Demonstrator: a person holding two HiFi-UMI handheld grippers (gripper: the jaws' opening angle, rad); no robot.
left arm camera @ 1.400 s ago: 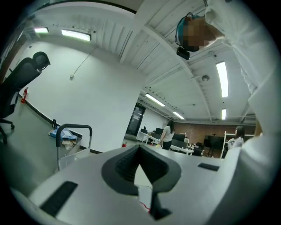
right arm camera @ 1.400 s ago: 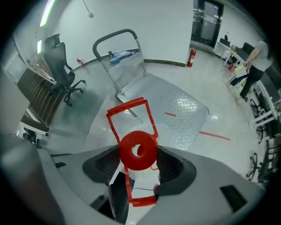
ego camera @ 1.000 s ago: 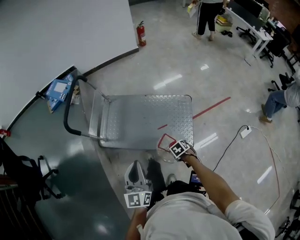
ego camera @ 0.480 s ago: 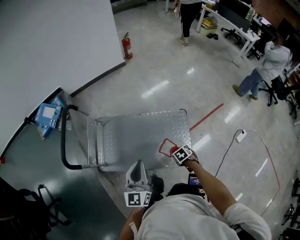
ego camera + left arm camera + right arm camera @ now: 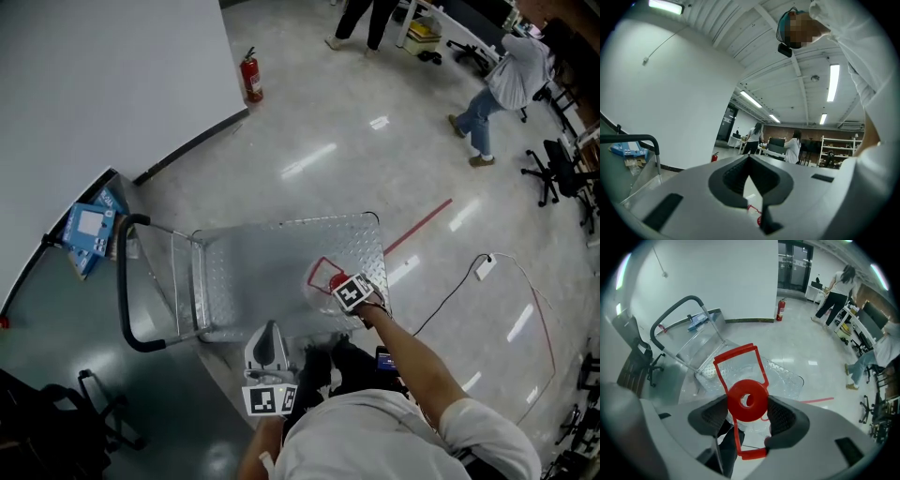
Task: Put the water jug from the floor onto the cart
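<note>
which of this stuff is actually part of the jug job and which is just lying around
Job in hand:
- clear plastic water jug with red cap, held in the right gripper
- silver metal platform cart with black handle

Just lying about:
- red fire extinguisher
- blue box beside the cart's handle
- white power strip

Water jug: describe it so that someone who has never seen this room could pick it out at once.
Find the silver flatbed cart in the middle of the floor. Over its near right corner, the right gripper clamps the water jug by its cap. It is the only clear container, with a red round cap and red rectangular handle.
</note>
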